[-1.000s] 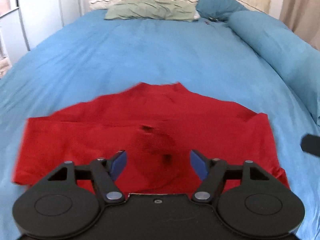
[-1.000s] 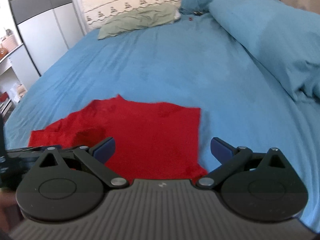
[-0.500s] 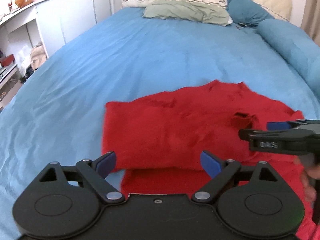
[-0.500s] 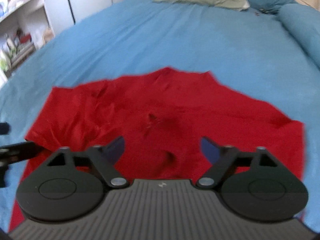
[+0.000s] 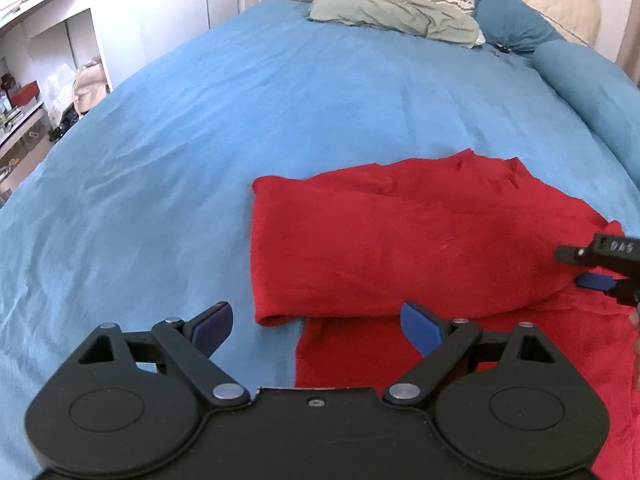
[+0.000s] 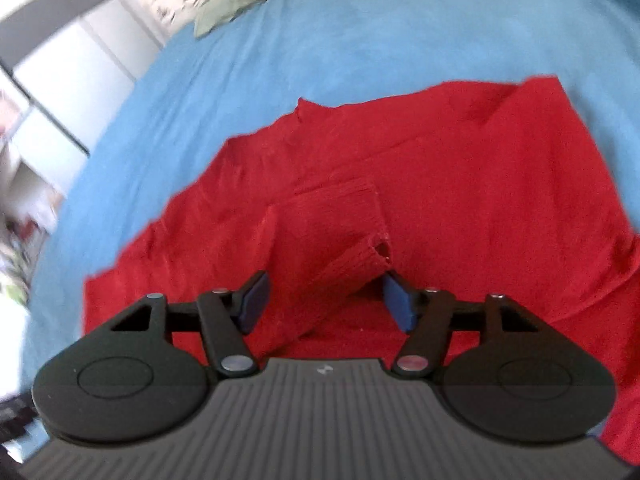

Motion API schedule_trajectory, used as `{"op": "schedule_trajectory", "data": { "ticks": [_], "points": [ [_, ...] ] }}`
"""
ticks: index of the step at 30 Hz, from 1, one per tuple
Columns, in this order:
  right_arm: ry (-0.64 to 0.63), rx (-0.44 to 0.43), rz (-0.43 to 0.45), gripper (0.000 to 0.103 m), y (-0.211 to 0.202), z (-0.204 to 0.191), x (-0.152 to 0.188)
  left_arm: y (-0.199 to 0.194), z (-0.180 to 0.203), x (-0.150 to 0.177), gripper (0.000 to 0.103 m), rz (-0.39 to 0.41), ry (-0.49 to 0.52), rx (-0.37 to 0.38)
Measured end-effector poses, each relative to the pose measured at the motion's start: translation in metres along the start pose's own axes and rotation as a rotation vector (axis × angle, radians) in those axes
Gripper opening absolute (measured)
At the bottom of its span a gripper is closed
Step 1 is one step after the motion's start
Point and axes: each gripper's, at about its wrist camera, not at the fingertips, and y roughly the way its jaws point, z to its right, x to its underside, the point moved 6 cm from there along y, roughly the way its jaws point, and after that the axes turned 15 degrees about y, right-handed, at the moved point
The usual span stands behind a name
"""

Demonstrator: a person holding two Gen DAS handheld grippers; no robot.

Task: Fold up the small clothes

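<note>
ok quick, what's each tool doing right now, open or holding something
Left tool: open, holding nothing, at the near edge of the red top.
Right tool: open, with the top's sleeve cuff between its fingers, not clamped.

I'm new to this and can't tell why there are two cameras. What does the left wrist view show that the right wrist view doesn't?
Only the left view shows the right gripper from the side, the shelves and the blue pillow. Only the right view shows the ribbed cuff lying between the open fingers. Both show the red sweater on the blue bed, and the green pillow.
</note>
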Motion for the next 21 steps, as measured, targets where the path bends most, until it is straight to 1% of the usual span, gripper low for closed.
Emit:
{"op": "schedule_trajectory", "data": {
  "ticks": [3,4,5,6,7,8,10,13,15,16,18,19,21],
  "points": [
    [0.066,0.016,0.023,0.073,0.006,-0.002,-0.006,0.003,-0.005,0.002,0.094,-0.013,-0.017,-0.006],
    [0.073,0.032,0.029,0.064,0.007,-0.002,-0.009,0.004,-0.006,0.003,0.094,-0.016,-0.024,-0.008],
    [0.068,0.051,0.034,0.044,0.006,-0.003,-0.012,0.005,-0.007,0.004,0.094,-0.019,-0.030,-0.013],
    [0.053,0.072,0.033,0.033,0.007,-0.004,-0.014,0.006,-0.008,0.005,0.094,-0.024,-0.034,-0.019],
    [0.044,0.072,0.027,0.020,0.008,-0.004,-0.017,0.008,-0.010,0.006,0.094,-0.029,-0.038,-0.024],
    [0.039,0.062,0.026,0.020,0.006,-0.006,-0.021,0.010,-0.011,0.007,0.094,-0.034,-0.041,-0.028],
    [0.011,0.014,0.046,0.020,-0.007,-0.013,-0.032,0.015,-0.011,0.010,0.093,-0.048,-0.047,-0.031],
    [-0.035,-0.049,0.115,0.020,-0.032,-0.025,-0.054,0.023,-0.011,0.014,0.093,-0.055,-0.052,-0.016],
    [-0.048,-0.064,0.171,0.020,-0.051,-0.025,-0.070,0.031,-0.009,0.016,0.092,-0.068,-0.047,-0.023],
    [-0.056,-0.065,0.205,0.020,-0.061,-0.021,-0.078,0.035,-0.007,0.017,0.092,-0.074,-0.043,-0.027],
    [-0.080,-0.047,0.243,0.020,-0.071,-0.010,-0.087,0.043,-0.004,0.019,0.091,-0.088,-0.036,-0.037],
    [-0.082,-0.038,0.245,0.020,-0.071,-0.003,-0.089,0.048,-0.002,0.019,0.091,-0.094,-0.034,-0.042],
    [-0.069,0.000,0.222,0.020,-0.063,0.016,-0.089,0.056,-0.001,0.020,0.089,-0.105,-0.033,-0.061]
  ]
}}
